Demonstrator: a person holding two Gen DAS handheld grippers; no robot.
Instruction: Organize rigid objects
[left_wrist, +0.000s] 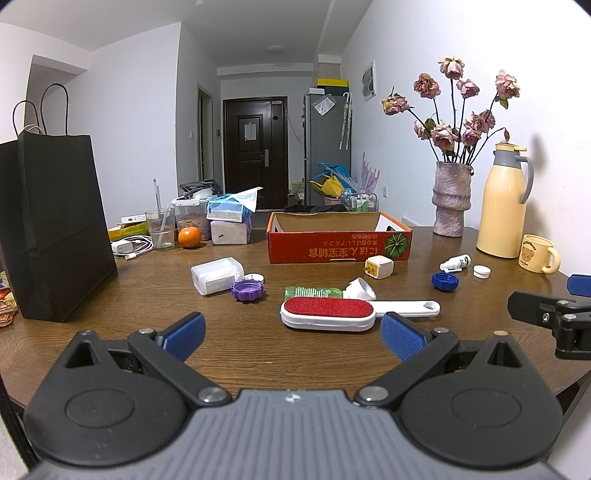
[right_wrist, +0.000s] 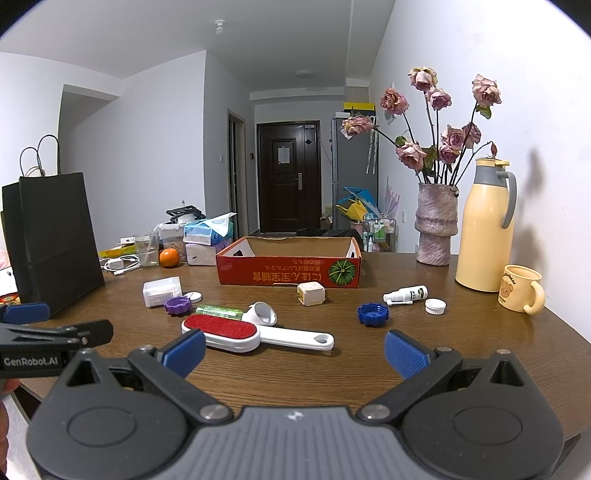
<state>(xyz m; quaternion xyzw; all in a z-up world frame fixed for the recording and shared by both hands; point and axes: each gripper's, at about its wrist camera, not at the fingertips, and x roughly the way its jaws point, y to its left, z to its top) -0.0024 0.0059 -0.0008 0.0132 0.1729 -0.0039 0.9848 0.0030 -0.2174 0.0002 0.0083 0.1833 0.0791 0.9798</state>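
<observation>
Both grippers – left (left_wrist: 291, 334), right (right_wrist: 293, 350) – fingers spread, empty; hovering nr lint brush (left_wrist: 327, 313), box (left_wrist: 340, 238) beyond, prob. destination.

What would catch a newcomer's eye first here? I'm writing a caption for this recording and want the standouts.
Probably the lint brush with its red pad, lying on the table just ahead of the open jaws of the left gripper. Behind it sits the red cardboard box, open on top, and to the right a vase of dried pink roses beside a tall yellow thermos.
</observation>
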